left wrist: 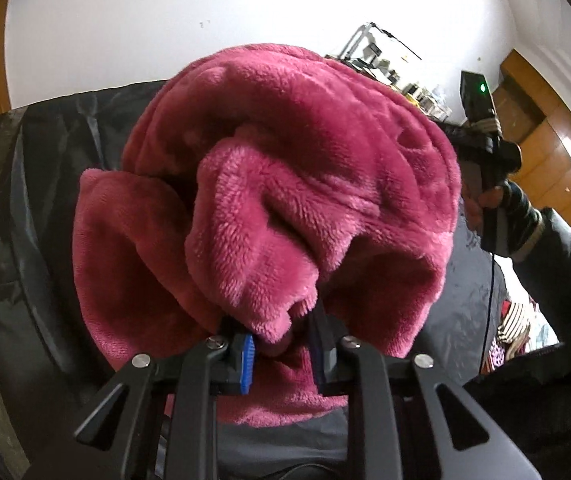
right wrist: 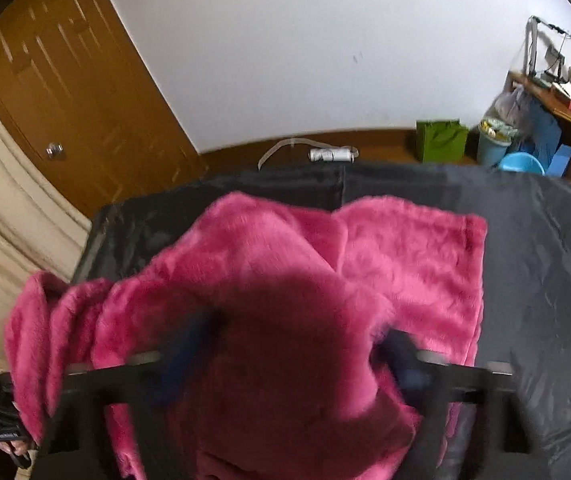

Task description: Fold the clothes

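A brown door [right wrist: 73, 92] is by the white wall [right wrist: 305, 48]. A green bag [right wrist: 440, 141], a blue bucket [right wrist: 492, 147] and a blue bowl [right wrist: 522, 164] sit on the floor near a messy desk [right wrist: 565, 108].

A black sheet [right wrist: 533, 264] covers the surface ahead of and below both claws, creased and glossy, with a seam running away from the right claw. The pink fleece [right wrist: 405, 248] lies spread on it just ahead of the right claw, its far edge flat on the sheet; the near part is lifted. Right of the fleece the sheet is bare
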{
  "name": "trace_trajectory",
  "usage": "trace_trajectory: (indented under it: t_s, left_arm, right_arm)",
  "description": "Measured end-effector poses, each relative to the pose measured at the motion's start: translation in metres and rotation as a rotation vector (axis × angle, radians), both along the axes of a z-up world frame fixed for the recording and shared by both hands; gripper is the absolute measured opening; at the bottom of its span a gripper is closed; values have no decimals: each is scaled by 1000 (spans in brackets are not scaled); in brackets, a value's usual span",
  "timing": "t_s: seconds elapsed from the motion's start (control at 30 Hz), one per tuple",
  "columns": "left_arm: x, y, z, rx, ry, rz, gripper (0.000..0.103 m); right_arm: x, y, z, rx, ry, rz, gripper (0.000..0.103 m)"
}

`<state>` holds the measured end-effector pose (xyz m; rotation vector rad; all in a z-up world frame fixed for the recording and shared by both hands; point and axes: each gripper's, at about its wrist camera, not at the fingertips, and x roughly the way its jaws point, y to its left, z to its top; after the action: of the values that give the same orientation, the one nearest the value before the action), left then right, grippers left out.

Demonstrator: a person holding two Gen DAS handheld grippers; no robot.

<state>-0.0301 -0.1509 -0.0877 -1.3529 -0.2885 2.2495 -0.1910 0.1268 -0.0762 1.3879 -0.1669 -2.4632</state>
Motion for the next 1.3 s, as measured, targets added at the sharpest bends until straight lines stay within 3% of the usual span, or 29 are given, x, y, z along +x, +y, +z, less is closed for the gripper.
trace_trajectory:
  t_s: [0.07, 0.3, 0.33, 0.53, 0.67, 0.7, 0.73, 0.77, 0.8, 0.83, 1.0, 1.13, 1.3]
  left_arm:
    - [-2, -4, 0, 5, -5, 20, 26]
    - [1, -20, 3, 9, -9, 44, 27]
    - [1, -20, 3, 8, -9, 46, 27]
    - [0, -18, 4, 4, -10, 46, 27]
    - [-1, -9, 1, 4, -14, 41, 27]
    - [-2, -4, 1, 5, -14, 41, 27]
    - [-3, 1, 0, 5, -14, 41, 27]
    - [-1, 2, 0, 6, -13, 42, 27]
    - [1, 2, -1, 6, -12, 43, 27]
    - [3, 3, -1, 7, -10, 43, 27]
    - [13, -2, -3, 20, -6, 59, 27]
    - [14, -2, -4, 34, -6, 71, 27]
    - [15, 3, -6, 31, -3, 73, 28]
  right_arm:
    - [4, 2, -4, 12, -12, -4, 38]
    - [48, 26, -8, 82, -15, -68, 33]
    - [58, 32, -11, 96, -24, -85, 28]
    - [114, 67, -35, 134, -104, -167, 26]
    - [121, 73, -12, 119, -33, -169, 27]
    - [116, 69, -2, 118, -1, -159, 29]
    - [111, 65, 7, 116, 32, -148, 40]
    - [105, 61, 17, 115, 64, -138, 53]
    - [100, 57, 27, 113, 96, -127, 81]
    - [93, 50, 36, 107, 130, -107, 87]
    - [57, -6, 62, 125, 213, 36, 87]
    - [25, -67, 57, 195, 237, 202, 87]
    - [-8, -132, 37, 266, 198, 420, 87]
